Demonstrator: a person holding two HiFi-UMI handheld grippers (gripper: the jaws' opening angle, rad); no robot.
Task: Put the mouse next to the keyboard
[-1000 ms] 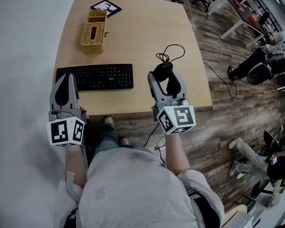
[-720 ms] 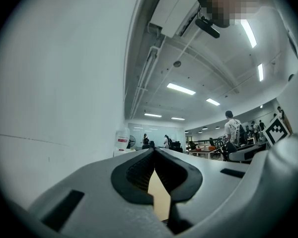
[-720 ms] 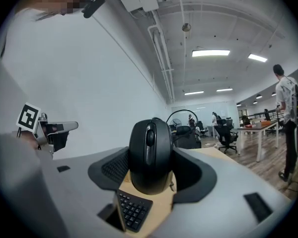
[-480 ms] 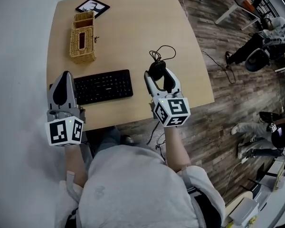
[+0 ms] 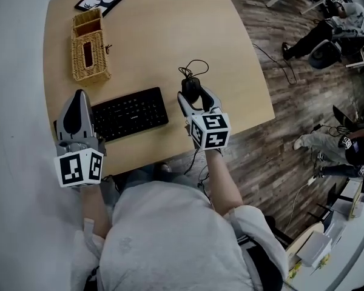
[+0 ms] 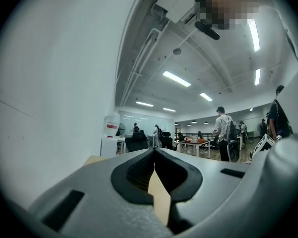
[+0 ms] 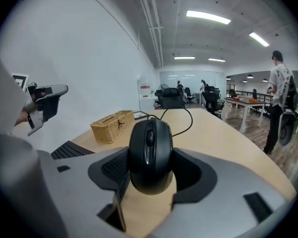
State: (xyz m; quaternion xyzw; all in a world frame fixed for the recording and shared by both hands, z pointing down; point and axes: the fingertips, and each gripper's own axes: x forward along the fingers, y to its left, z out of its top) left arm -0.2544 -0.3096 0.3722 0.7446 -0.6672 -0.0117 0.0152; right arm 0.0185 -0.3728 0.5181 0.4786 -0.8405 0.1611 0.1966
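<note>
Now right gripper (image 5: pixel 196 96) clasps mouse (image 5: pixel 192 86) near right edge of keyboard (image 5: pixel 128 113); left gripper (image 5: pixel 80 96) clenched, empty.

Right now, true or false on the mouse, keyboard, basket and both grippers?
1. The right gripper has its jaws closed on the mouse. True.
2. The left gripper grips the keyboard. False: its jaws are together with nothing between them.
3. The mouse is left of the keyboard. False: it is off the keyboard's right end, with a gap.
4. A wicker basket sits on the table beyond the keyboard. True.
5. The mouse is wireless. False: a black cable loops beyond it.
</note>
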